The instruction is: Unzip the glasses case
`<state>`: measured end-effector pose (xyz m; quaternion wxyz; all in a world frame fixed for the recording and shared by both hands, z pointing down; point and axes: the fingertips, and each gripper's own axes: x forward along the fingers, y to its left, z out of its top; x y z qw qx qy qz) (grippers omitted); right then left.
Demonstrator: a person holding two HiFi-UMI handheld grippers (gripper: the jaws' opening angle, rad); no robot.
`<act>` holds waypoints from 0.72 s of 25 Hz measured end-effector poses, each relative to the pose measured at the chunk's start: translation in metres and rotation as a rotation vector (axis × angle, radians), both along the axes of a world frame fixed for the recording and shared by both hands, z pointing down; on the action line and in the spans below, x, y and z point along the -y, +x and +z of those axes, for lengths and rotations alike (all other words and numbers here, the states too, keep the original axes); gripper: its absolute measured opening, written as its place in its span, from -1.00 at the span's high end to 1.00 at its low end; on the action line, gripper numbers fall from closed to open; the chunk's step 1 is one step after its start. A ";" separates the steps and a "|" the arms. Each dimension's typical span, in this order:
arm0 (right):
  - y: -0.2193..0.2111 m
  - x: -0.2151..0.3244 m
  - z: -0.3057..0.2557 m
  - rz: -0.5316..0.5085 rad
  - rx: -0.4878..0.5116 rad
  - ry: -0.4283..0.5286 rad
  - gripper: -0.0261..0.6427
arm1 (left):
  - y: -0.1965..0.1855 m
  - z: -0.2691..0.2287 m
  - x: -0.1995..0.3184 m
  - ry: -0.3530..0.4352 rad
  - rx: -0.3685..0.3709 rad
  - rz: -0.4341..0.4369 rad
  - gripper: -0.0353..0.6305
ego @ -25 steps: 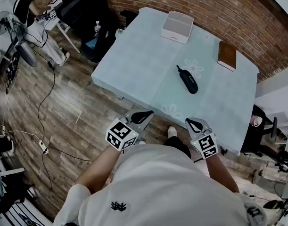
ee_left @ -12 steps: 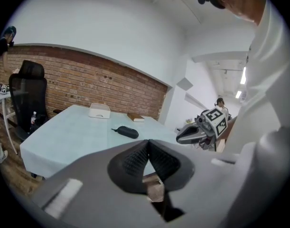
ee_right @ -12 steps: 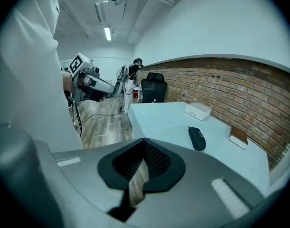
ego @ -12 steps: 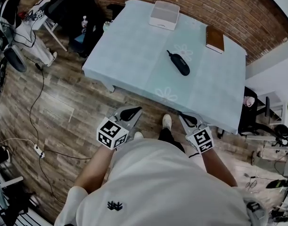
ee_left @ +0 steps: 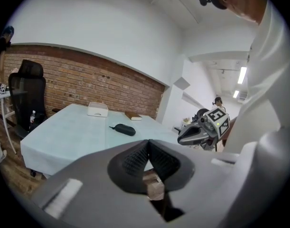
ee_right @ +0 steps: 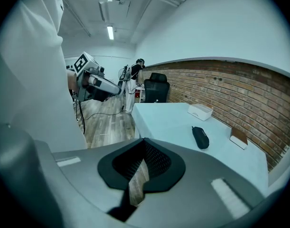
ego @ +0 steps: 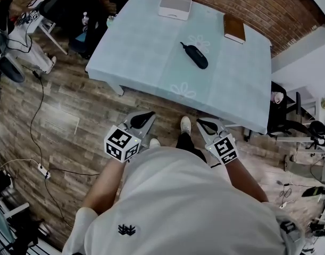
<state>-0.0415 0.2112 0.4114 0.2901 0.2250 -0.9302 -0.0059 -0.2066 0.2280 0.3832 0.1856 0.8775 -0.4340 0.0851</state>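
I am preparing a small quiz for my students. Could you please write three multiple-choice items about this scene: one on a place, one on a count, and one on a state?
1. Where does the glasses case lie?
A. at the left corner of the table
B. near the middle of the table
C. hanging over the near edge of the table

2. How many things lie on the table?
A. three
B. one
C. five

3. In what state is the left hand-held gripper?
A. shut on the glasses case
B. wide open
C. shut, holding nothing

Answers:
1 B, since the head view shows the case about mid-cloth, away from every edge.
2 A, since only the case, a white box and a brown book lie there.
3 C, since its own view shows the jaw tips touching with nothing between them, short of the table.
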 end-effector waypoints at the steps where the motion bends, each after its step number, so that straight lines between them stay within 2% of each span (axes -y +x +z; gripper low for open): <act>1: -0.001 0.000 -0.001 -0.004 0.001 0.001 0.93 | -0.001 0.000 -0.001 0.001 0.002 -0.006 0.74; 10: -0.009 -0.008 -0.002 -0.043 -0.015 0.024 0.92 | -0.008 0.004 -0.013 -0.006 0.011 -0.034 0.74; 18: -0.003 -0.004 -0.001 -0.043 -0.025 0.021 0.92 | 0.002 0.006 -0.007 -0.016 0.010 -0.016 0.74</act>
